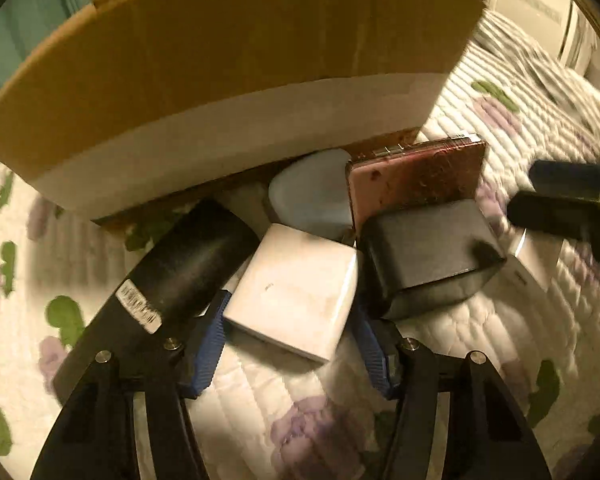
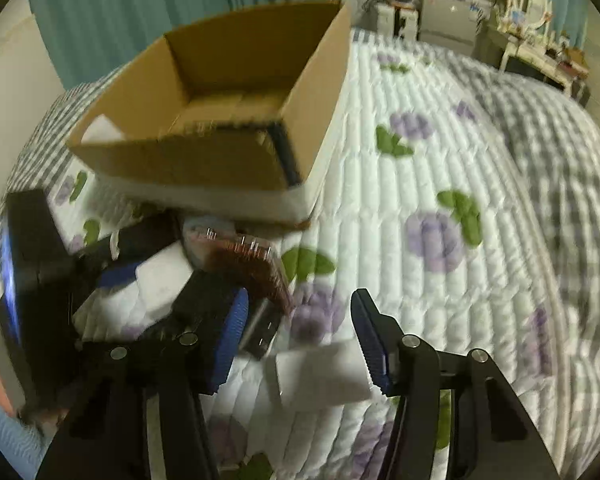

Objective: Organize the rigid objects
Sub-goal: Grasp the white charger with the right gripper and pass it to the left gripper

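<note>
Clutter lies on the quilted bed [image 2: 420,184] just before the cardboard box [image 1: 236,80]. The left gripper [image 1: 290,320] straddles a white block [image 1: 296,288], blue pads at its two sides, though whether they press on it cannot be told. The right gripper [image 2: 300,340] brackets another white block [image 2: 320,372], its right pad touching, its left pad apart.

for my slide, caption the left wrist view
Left gripper straddles a white box on the quilt.
</note>
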